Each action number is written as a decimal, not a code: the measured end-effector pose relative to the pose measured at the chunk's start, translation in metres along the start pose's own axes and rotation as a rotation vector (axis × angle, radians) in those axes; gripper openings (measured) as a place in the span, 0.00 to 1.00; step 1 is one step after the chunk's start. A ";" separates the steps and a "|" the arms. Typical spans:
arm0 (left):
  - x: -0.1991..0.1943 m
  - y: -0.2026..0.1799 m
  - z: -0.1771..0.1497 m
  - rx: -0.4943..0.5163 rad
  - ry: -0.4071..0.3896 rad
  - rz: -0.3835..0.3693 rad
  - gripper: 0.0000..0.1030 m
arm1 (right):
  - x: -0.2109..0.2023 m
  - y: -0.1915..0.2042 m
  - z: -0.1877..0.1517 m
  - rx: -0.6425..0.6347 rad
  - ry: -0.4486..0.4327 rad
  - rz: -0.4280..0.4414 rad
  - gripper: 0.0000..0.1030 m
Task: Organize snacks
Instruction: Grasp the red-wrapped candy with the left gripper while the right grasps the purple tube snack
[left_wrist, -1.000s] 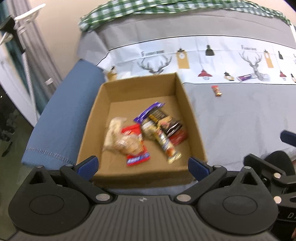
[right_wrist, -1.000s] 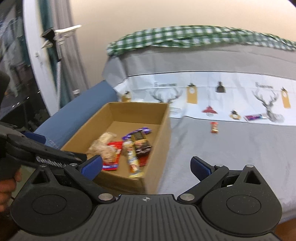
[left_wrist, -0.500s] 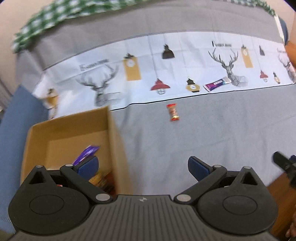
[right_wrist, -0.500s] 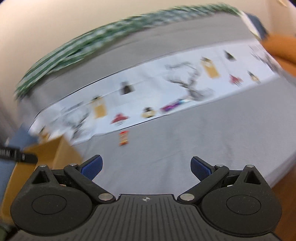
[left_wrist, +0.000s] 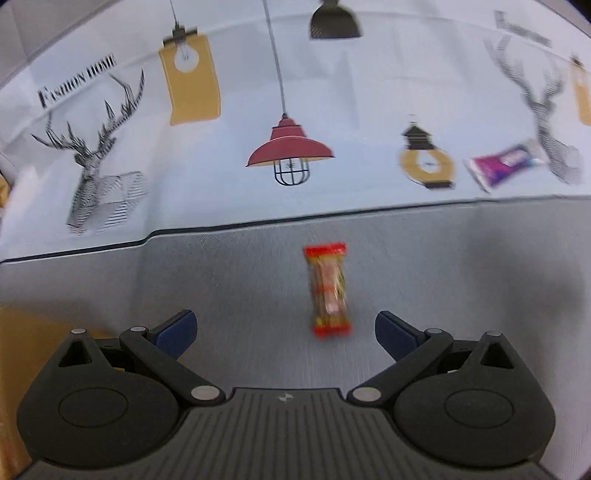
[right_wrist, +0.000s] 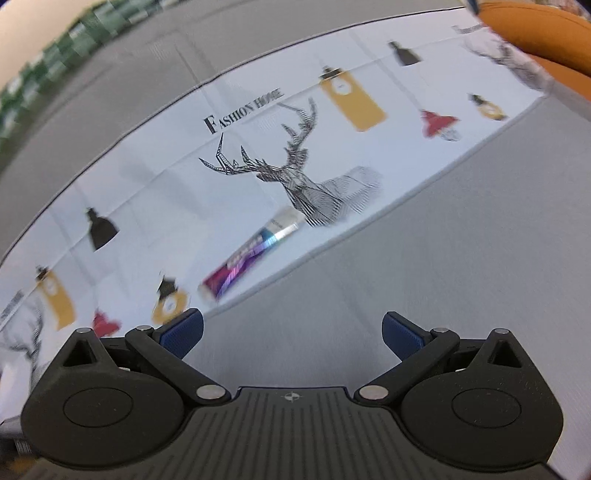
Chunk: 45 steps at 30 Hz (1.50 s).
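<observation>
Grey bedspread (left_wrist: 461, 258) filled both views, with a white printed band (left_wrist: 236, 122) across its far part showing deer heads, hanging lamps and "Fashion Home" lettering. Sliver of brown cardboard box (left_wrist: 22, 325) at near left edge of left wrist view, just left of the gripper body. Orange cushion-like shape (right_wrist: 535, 33) at far right corner of right wrist view; green checked cloth (right_wrist: 44, 62), blurred, at far left.

Left gripper (left_wrist: 286, 330) hung over the grey fabric, blue-padded tongs spread wide, nothing between them. Red-ended snack bar (left_wrist: 328, 290) lay lengthwise on the grey area just ahead of the tongs, nearer the right finger than the left, not touching either. Image motion-blurred there; wrapper text unreadable.

Right gripper (right_wrist: 291, 332) likewise spread, empty, over grey fabric near the border of the white band. Purple foil snack bar (right_wrist: 251, 254) lay aslant on the white band, ahead and left of centre, its far end by the printed deer's chest. Same purple bar (left_wrist: 504, 166) seen far right in left wrist view, well apart from the red one
</observation>
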<state>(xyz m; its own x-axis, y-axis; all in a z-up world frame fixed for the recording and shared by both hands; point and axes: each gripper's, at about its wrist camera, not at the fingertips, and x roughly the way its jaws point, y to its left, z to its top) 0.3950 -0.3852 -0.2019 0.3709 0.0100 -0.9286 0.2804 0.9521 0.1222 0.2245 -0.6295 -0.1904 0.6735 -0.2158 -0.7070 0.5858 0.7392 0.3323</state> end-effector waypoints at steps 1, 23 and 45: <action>0.008 0.002 0.004 -0.019 0.009 -0.010 1.00 | 0.015 0.006 0.008 -0.009 0.001 0.005 0.99; 0.059 0.026 0.021 -0.059 0.093 -0.063 1.00 | 0.144 0.008 0.005 -0.214 -0.024 -0.178 0.99; -0.134 0.045 -0.092 0.063 -0.139 -0.208 0.16 | -0.060 -0.009 -0.066 -0.168 -0.149 0.010 0.16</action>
<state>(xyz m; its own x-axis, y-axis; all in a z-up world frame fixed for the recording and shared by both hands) 0.2762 -0.3156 -0.1040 0.4162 -0.2300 -0.8797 0.4160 0.9085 -0.0407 0.1491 -0.5812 -0.1920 0.7455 -0.2907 -0.5998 0.5037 0.8350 0.2214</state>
